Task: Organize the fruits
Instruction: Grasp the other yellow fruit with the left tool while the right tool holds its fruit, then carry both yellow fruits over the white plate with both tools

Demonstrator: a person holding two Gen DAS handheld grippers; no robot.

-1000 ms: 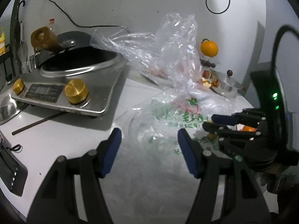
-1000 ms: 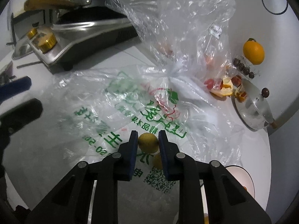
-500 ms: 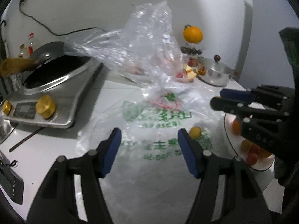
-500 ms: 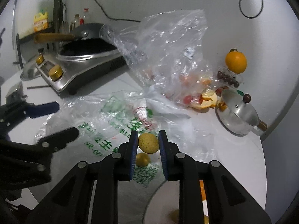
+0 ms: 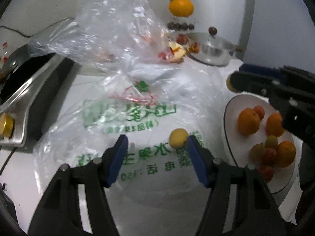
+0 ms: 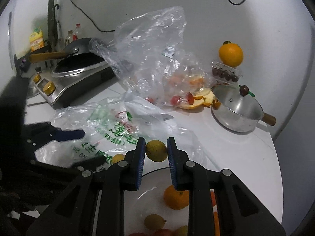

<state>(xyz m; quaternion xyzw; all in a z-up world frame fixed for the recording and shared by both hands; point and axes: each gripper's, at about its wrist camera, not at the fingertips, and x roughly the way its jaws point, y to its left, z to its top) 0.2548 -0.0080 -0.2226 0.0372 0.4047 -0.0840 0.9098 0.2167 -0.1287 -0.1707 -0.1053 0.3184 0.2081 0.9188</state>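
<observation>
My right gripper [image 6: 156,151] is shut on a small yellow fruit [image 6: 156,150], held in the air just above the far rim of a white plate [image 6: 151,172]. The plate holds an orange [image 6: 176,196] and several small fruits. In the left wrist view the same plate [image 5: 226,118] lies at the right, with the right gripper [image 5: 236,76] above its far edge. My left gripper [image 5: 157,147] is open, low over a printed plastic bag [image 5: 128,118]. A second yellow fruit [image 5: 178,140] lies on that bag just inside its right finger, not gripped.
An induction cooker [image 6: 65,90] with a wok stands at the back left. A crumpled clear bag [image 6: 153,59] with peels and small red fruits lies behind. A lidded steel pot [image 6: 238,110] and a large orange [image 6: 231,54] on a box stand by the wall.
The right gripper lifted the yellow fruit off the bag and carried it over the plate's rim. The left gripper swung right, bringing the second yellow fruit and the plate close.
</observation>
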